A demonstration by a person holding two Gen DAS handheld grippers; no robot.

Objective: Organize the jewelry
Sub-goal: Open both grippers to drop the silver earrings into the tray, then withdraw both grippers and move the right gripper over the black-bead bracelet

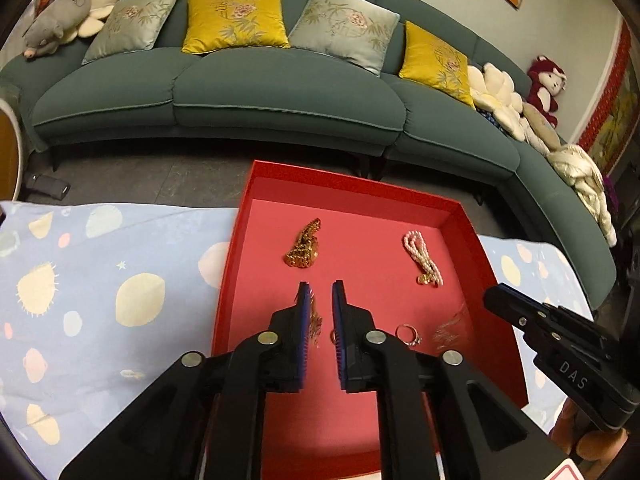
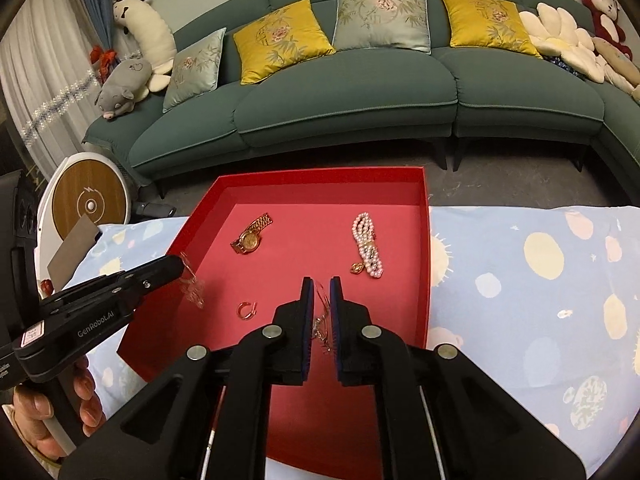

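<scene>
A shallow red box (image 1: 352, 184) lies on a blue patterned cloth (image 1: 100, 280). It holds a gold watch (image 1: 304, 246), a pearl bracelet (image 1: 422, 256) and a ring (image 1: 408, 334). My left gripper (image 1: 321, 286) hangs over the box's near part with its jaws apart. A gold chain (image 1: 316, 324) dangles loose beside its left pad. My right gripper (image 2: 321, 282) is also over the box, jaws slightly apart, with a thin chain (image 2: 322, 320) hanging loose in the gap. In the right wrist view the left gripper (image 2: 176, 266) shows a blurred chain (image 2: 192, 288) below its tip.
A green sofa (image 2: 352, 80) with yellow and grey cushions stands beyond the table across grey floor. Plush toys (image 2: 120, 92) lie at its ends. A round white and wood device (image 2: 88, 204) stands left of the table. A hand (image 2: 48, 412) grips the left tool.
</scene>
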